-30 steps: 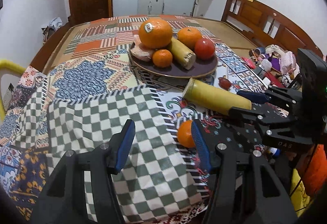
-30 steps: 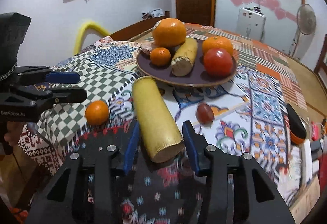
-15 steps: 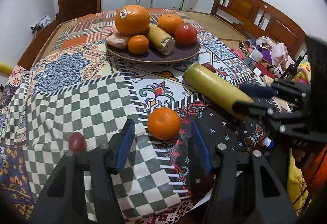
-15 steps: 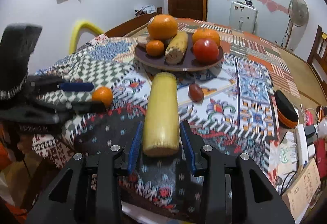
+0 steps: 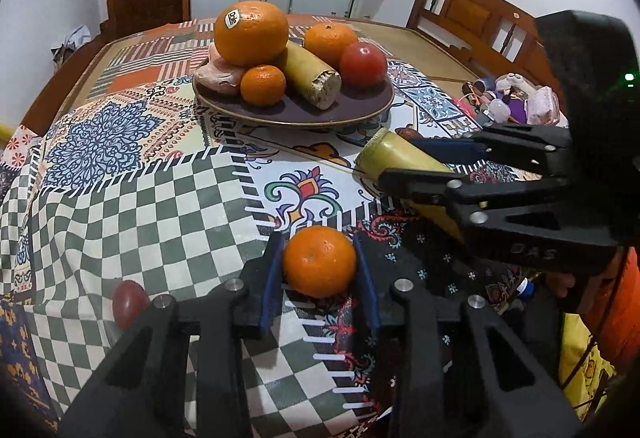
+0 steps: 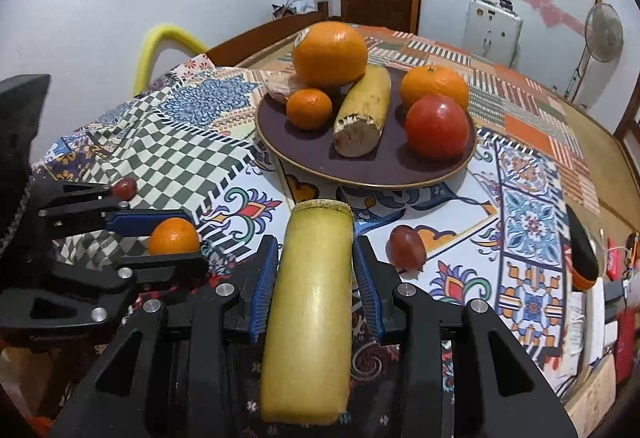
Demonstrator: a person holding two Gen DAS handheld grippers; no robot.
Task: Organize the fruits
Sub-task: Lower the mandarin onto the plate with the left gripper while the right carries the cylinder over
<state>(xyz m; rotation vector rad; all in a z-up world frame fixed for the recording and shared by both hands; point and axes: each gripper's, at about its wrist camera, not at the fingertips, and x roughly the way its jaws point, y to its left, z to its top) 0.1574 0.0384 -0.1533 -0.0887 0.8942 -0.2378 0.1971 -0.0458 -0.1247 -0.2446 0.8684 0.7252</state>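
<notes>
A dark brown plate (image 5: 352,110) (image 6: 360,174) holds a large orange (image 5: 251,32), two smaller oranges, a red fruit (image 5: 363,64) and a yellow stalk piece (image 5: 312,76). My left gripper (image 5: 319,262) is shut on a small orange (image 5: 319,260) near the table's front; it also shows in the right wrist view (image 6: 174,236). My right gripper (image 6: 314,270) is shut on a long yellow stalk piece (image 6: 312,302), which lies in front of the plate. A small dark red fruit (image 6: 406,247) lies right of the stalk. Another (image 5: 129,301) lies left of my left gripper.
The table wears a patchwork cloth (image 5: 140,198). A wooden bench (image 5: 472,18) with clutter stands to the right. A yellow chair back (image 6: 164,42) stands behind the table's left side. A dark case (image 6: 580,246) lies at the table's right edge.
My left gripper has moved forward around the small orange and closed on it. My right gripper has closed on the yellow stalk piece and come nearer the plate.
</notes>
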